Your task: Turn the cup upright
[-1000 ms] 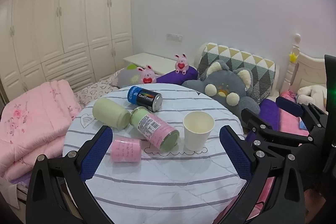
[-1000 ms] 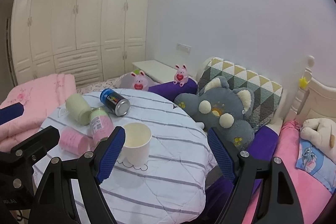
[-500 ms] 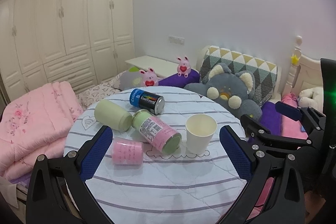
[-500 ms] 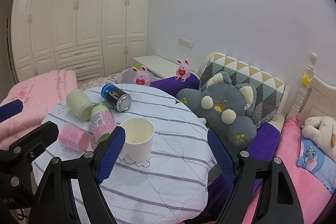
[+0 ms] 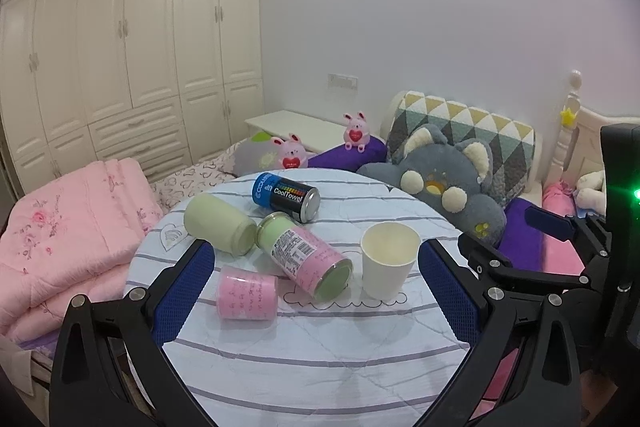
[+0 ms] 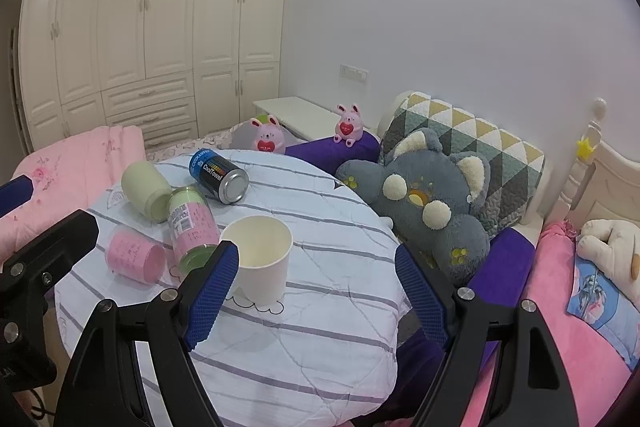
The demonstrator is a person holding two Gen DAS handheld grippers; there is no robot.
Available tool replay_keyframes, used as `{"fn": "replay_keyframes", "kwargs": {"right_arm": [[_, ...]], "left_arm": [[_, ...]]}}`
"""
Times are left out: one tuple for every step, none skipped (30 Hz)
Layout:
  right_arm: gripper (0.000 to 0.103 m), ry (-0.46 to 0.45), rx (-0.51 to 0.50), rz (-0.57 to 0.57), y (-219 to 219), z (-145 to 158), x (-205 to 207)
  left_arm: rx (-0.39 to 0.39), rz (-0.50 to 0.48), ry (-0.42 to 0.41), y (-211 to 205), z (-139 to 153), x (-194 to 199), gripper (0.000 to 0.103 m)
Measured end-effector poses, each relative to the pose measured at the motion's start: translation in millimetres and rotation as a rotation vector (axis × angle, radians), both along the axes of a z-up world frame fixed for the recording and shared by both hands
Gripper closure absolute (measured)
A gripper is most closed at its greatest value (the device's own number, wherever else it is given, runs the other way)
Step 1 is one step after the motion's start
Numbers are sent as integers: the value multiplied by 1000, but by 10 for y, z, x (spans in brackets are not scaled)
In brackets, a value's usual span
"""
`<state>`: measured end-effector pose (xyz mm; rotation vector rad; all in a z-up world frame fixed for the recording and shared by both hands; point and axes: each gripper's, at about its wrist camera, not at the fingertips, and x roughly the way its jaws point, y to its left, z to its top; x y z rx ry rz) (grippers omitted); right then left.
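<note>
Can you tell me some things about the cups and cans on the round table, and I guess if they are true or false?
1. The white paper cup stands upright with its mouth facing up. True.
2. The black and blue CoolTowel can stands upright. False: it lies on its side.
3. The left gripper holds the white paper cup. False: its jaws are wide apart and hold nothing.
4. The small pink cup lies on its side on the round table with the striped cloth. True.
5. The right gripper is shut. False: its jaws are open and hold nothing.
6. The grey plush cat sits on the table. False: it lies beside the table, on the bed.
</note>
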<state>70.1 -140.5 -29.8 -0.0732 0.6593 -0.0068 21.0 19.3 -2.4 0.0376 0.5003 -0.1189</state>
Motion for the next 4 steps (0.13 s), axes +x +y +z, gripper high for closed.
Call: {"fn": "replay_keyframes", "kwargs": {"right_arm": [[21, 8, -1, 1, -4, -21, 16], [21, 14, -3, 2, 2, -41, 28], [21, 20, -4, 3, 3, -61, 37], [21, 29, -5, 5, 4, -82, 50]], "left_arm": [[2, -3, 5, -5, -7, 14, 0], [4, -12, 17, -9, -21, 35, 0], [4, -15, 24, -16, -31, 55, 0], [5, -16, 40, -17, -50, 88, 0]]}}
